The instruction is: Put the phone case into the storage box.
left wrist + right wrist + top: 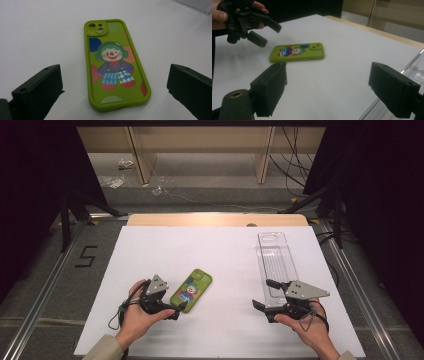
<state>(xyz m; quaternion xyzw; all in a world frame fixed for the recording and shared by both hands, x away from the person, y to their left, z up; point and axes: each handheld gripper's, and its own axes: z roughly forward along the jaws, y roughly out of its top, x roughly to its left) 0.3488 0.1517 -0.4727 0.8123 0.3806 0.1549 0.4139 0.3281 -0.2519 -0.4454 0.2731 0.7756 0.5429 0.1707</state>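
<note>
The phone case [191, 290] is lying flat on the white sheet, untouched, left of the clear tray [276, 262]. The left gripper [175, 311] is hovering wide at its near end; the right gripper [264, 293] is waiting wide beside the tray.

- Phone case [191, 290]: one, green with a clown print, lying flat just ahead of the left gripper [172, 310], between its spread jaws in the left gripper view.
- Clear plastic tray [276, 262]: one, long and narrow, just beyond the right gripper [265, 295].
- Grippers: two, one per hand, both with jaws apart.
- White sheet [220, 270]: one, under both grippers.
</note>
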